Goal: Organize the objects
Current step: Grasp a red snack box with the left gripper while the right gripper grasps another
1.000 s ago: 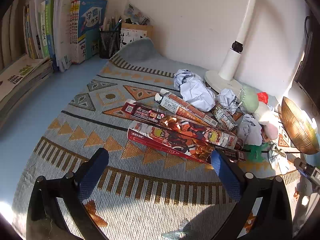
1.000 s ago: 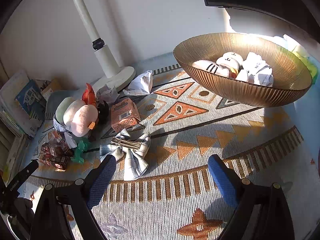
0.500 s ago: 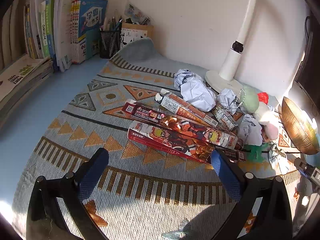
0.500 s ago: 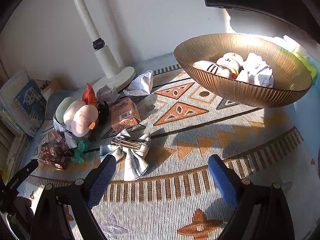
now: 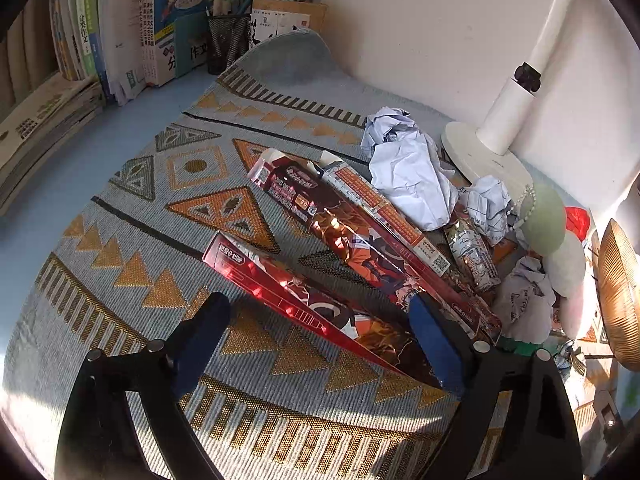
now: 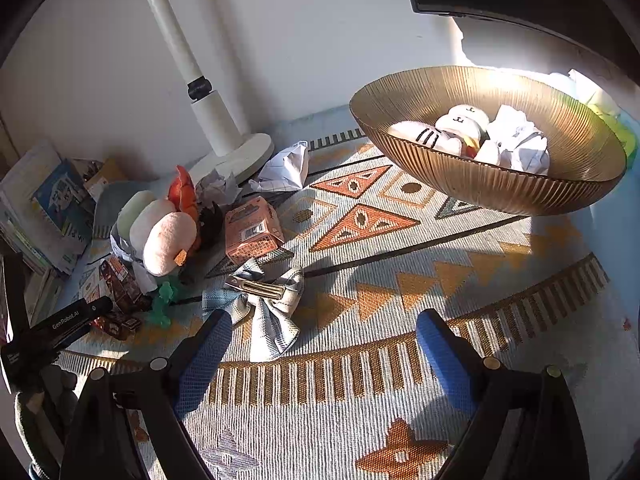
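A: Left gripper (image 5: 318, 306)?

B: Partly narrowed, having just been closing. Straddling the near end of the long glossy red foil box (image 5: 288, 300), with one blue finger (image 5: 434, 340) hard against its edge and the other apart from it. Cannot tell whether actually touching; no squeeze to be seen.

A: And where on the desk?

B: Flat on the grey woven mat with orange triangles (image 5: 192, 208), slanting away from the gripper. Just behind, two more long printed boxes, a dark red one (image 5: 316, 212) and a white-and-orange one (image 5: 372, 200), side by side. Beyond those, a big ball of crumpled white paper (image 5: 408, 172), close to the white lamp base (image 5: 480, 160).

A: Right gripper (image 6: 324, 322)?

B: Spread wide, holding nothing. Hanging above the same mat, just beside a blue plaid fabric bow with a metal clip (image 6: 268, 300).

A: Anything sorted yet?

B: Lying inside the ribbed golden bowl (image 6: 500, 188): small white plush toys and crumpled paper. Loose on the mat: a pink carton (image 6: 250, 228) and a pastel plush (image 6: 168, 240).
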Demonstrator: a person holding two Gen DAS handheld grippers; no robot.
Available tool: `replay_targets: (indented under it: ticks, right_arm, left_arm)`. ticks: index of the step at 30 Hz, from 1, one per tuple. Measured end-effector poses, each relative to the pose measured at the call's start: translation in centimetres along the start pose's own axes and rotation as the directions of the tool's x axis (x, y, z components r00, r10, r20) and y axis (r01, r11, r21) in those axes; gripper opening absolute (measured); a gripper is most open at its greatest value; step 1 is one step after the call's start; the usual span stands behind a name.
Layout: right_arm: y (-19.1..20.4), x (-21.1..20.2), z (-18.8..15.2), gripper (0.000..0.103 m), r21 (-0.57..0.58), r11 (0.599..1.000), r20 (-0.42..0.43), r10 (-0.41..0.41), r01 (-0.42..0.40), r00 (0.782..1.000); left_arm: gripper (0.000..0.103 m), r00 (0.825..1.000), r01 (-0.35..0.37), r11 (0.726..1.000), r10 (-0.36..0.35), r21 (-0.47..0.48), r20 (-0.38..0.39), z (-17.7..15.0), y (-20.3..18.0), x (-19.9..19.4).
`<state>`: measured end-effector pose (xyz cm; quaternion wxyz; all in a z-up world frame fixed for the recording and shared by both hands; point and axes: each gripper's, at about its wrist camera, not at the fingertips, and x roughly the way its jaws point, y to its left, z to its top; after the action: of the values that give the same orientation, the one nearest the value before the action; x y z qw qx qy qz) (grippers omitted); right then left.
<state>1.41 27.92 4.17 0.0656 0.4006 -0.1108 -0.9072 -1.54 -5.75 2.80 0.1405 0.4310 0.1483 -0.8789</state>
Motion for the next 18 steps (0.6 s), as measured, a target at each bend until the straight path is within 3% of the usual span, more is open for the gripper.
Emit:
replay_targets:
  ticks: [2,6,9,14,18]
  right_arm:
    - [0.0,0.0,0.0,0.093,-0.001,1.000,0.000,0.001,-0.001,1.000]
    - [0.0,0.0,0.0,0.093,-0.002,1.000,0.001,0.000,0.000,1.000]
    - [0.0,0.0,0.0,0.093,-0.004,1.000,-0.001,-0.003,0.003,1.000]
    - [0.2,-0.5,0.0,0.093,-0.011,1.000,0.022,-0.010,0.010,1.000]
    - [3.2,-1.8,-0.1,0.093,-0.111,0.991,0.032,0.082,-0.078,0.996]
  left_arm:
    - [0.068,1.000,0.008,1.000,-0.009,0.025,0.007,-0.3,0.2,-0.4]
    - [0.041,0.995,0.100,0.994,-0.099,0.039,-0.025,-0.7,2.1,-1.4]
    - [0.032,0.995,0.095,0.994,-0.094,0.051,-0.030,-1.6,3.9,-2.5]
    - [0.031,0.997,0.081,0.993,-0.082,0.083,0.015,-2.2,5.9,-4.2]
    - [0.031,0.996,0.081,0.991,-0.085,0.103,0.036,-2.2,6.4,-3.8]
